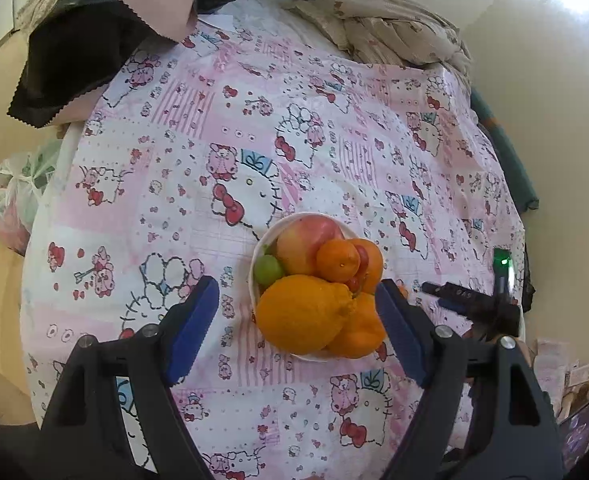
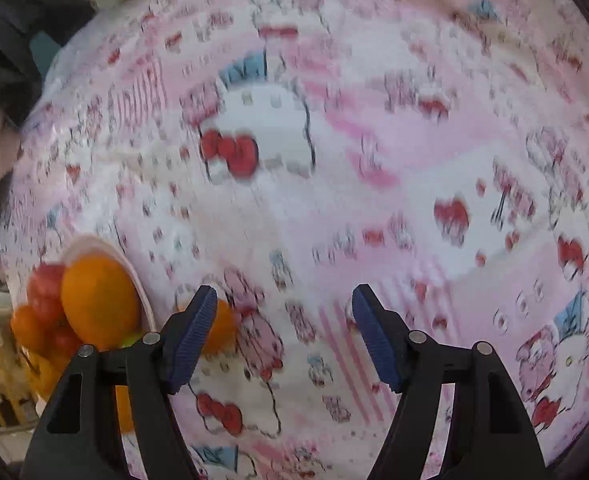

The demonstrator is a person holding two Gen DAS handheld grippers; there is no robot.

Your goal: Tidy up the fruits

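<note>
Left wrist view: your left gripper (image 1: pixel 297 312) hangs spread wide and empty above the white bowl (image 1: pixel 254 276) heaped with fruit (image 1: pixel 304 312) on the tablecloth (image 1: pixel 174 200). Your right gripper (image 2: pixel 284 332) also gapes, holding nothing, bowl off left.

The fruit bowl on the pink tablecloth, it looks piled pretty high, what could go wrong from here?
1. The white bowl is heaped: the small orange sits on top of the apple and could roll off if the open left gripper nudges the big orange citrus under it.
2. The right wrist view is blurred, so the open right gripper is likely moving; it could clip the loose orange beside the bowl.
</note>
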